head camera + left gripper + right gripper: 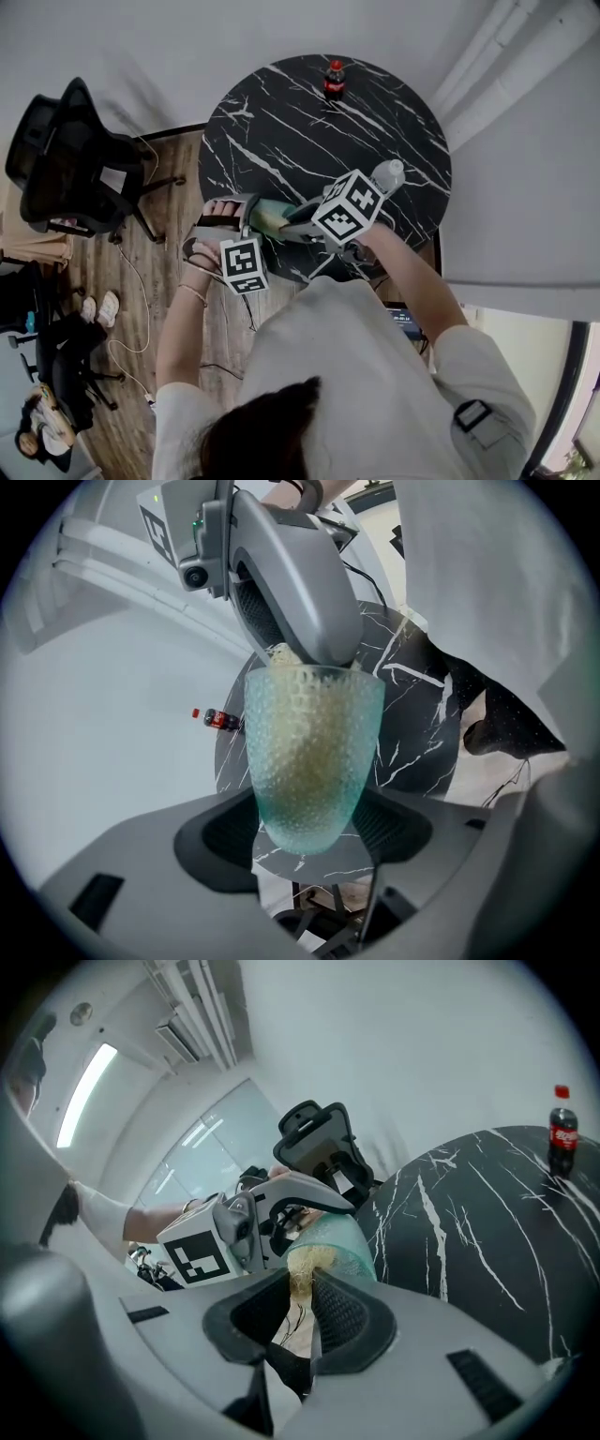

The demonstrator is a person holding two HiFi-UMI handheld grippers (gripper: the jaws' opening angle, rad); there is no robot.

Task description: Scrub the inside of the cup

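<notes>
Left tongs are spread pretty wide and clamped on the bumpy green cup, held up over my edge of the black marble tabletop. Right tongs, nearly shut, pinch a yellowish scrubber stuffed into the cup's mouth.

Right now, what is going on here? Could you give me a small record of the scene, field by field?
left gripper: shut on the teal cup, a dimpled, see-through one
right gripper: shut on a yellowish fibrous scrubber
scrubber position: pushed in through the cup's mouth, showing through its wall
table: round, black marble top
cola bottle: upright near the table's far edge
clear bottle: on the table beside the right gripper
</notes>
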